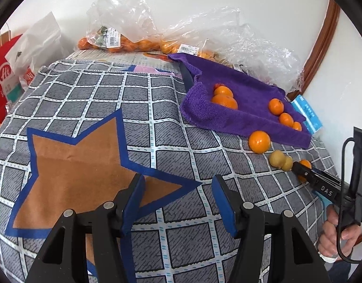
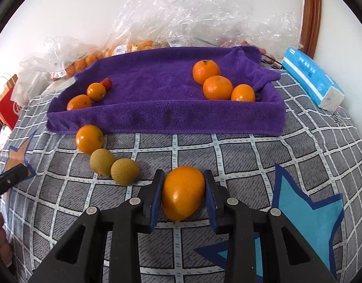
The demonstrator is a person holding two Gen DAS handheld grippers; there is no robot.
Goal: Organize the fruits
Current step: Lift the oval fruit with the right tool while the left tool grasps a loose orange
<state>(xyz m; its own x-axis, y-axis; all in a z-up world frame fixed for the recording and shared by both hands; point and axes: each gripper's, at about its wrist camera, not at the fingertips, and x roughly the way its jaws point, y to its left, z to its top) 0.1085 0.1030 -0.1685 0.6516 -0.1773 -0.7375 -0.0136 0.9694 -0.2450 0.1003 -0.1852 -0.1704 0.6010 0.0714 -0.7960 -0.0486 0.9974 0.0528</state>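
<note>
The right gripper (image 2: 183,195) pinches one oval orange fruit (image 2: 182,193) between its blue pads, the fruit resting on the grey checked cloth with star patches (image 2: 228,160) that covers the table. The left gripper (image 1: 178,202) hangs spread over a brown star on that cloth, with nothing between its fingers.

Just beyond the held fruit and to its left lie two small yellow-green round fruits (image 2: 113,166), touching each other, and beside them one round glossy orange (image 2: 89,138) sits right against the front wall of the purple towel-lined tray (image 2: 166,118).

Inside the tray, three oranges (image 2: 217,87) cluster at the right end, touching in a row. At the left end sit two smaller oranges (image 2: 87,96) with one small red fruit (image 2: 106,82) behind them.

To the right of the tray lies one blue and white tissue pack (image 2: 313,77). Along the wall, clear plastic bags (image 2: 181,16) hold more oranges; their number cannot be told.
</note>
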